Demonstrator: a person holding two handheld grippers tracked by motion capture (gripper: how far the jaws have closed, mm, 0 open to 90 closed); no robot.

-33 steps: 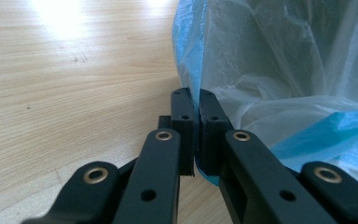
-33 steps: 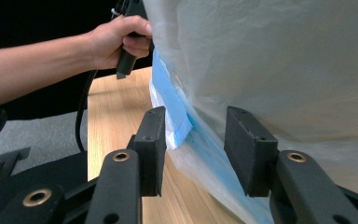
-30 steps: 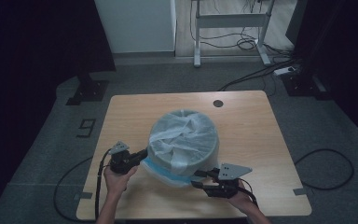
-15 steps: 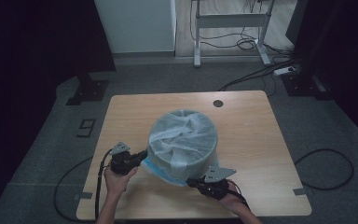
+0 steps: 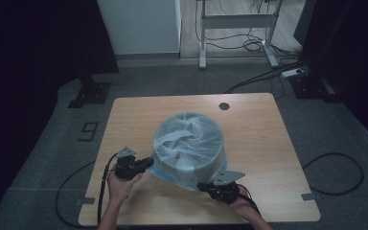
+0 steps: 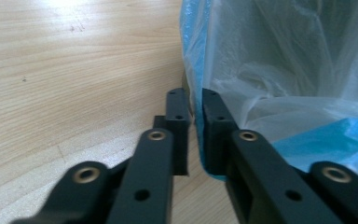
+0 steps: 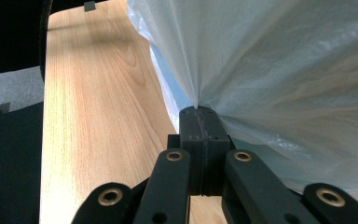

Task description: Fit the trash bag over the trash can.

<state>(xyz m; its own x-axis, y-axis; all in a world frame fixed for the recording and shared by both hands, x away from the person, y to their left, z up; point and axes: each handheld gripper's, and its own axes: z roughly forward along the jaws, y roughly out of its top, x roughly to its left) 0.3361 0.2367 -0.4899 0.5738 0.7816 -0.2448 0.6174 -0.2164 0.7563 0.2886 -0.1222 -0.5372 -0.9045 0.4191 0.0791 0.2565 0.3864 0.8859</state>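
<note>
Thin plastic bag (image 5: 188, 143) could tear: right gripper (image 7: 199, 116) jaws pinch it tight, while left gripper (image 6: 192, 105) jaws, just eased narrowly apart, may drop its blue hem

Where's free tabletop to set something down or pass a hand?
Bare wood on the table: the far strip around the grommet hole, and both side margins flanking the bin. Crowded: the near edge, where the left gripper and right gripper work the bag.
</note>
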